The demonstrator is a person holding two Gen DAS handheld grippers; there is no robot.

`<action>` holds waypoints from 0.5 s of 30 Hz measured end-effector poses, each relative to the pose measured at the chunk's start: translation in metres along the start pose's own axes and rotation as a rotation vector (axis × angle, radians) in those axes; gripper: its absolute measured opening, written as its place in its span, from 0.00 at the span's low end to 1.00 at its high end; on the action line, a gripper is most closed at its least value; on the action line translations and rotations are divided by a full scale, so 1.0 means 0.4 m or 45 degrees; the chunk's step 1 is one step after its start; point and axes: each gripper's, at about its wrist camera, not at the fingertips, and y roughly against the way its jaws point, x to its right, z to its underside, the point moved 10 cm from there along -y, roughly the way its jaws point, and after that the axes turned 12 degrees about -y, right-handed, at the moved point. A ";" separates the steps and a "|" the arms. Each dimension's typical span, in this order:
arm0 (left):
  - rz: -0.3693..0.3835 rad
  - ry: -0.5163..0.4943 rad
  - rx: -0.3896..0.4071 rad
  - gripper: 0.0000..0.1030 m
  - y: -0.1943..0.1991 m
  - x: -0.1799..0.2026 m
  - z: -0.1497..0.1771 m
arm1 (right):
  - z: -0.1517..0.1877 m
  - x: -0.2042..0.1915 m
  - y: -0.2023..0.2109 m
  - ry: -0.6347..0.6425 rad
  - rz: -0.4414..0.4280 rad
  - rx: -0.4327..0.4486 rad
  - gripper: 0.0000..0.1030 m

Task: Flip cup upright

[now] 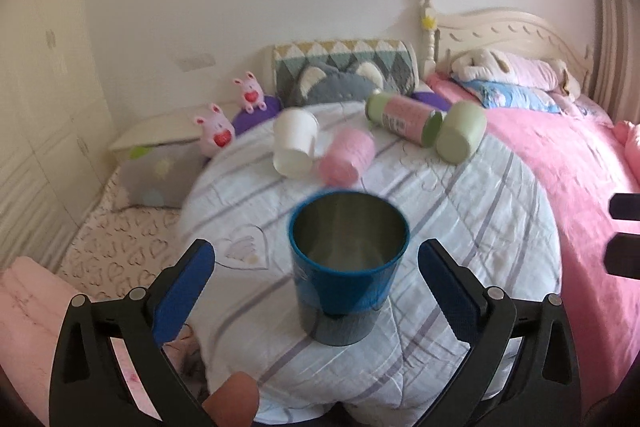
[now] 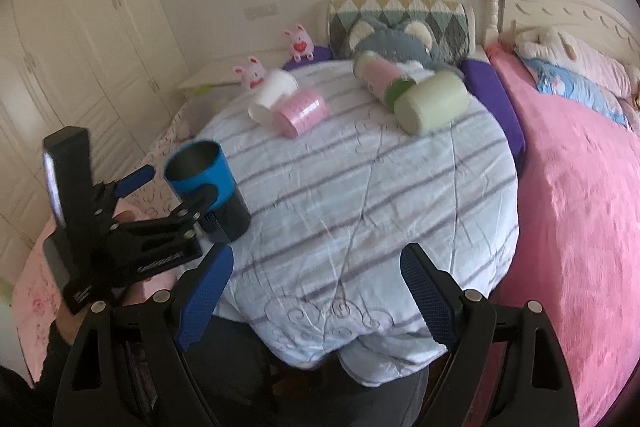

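Note:
A blue cup with a steel inside and dark base stands upright on the striped cloth, mouth up. My left gripper is open, its blue pads on either side of the cup and apart from it. In the right wrist view the same cup stands at the left with the left gripper around it. My right gripper is open and empty over the near part of the cloth. A white cup, a pink cup and a green cup lie on their sides farther back.
The striped cloth covers a round table. A pink-and-green bottle lies beside the green cup. A pink bed runs along the right. Plush toys and cushions sit behind the table. White wardrobes stand at the left.

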 end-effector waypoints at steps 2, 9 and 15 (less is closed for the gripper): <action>-0.025 0.001 0.000 1.00 0.035 -0.015 -0.020 | -0.023 -0.017 0.014 0.023 -0.016 0.035 0.84; -0.152 -0.017 -0.047 1.00 0.155 -0.046 -0.066 | -0.076 -0.063 0.059 0.084 -0.066 0.131 0.84; -0.164 0.043 -0.138 1.00 0.234 -0.062 -0.063 | -0.100 -0.075 0.084 0.106 -0.074 0.185 0.84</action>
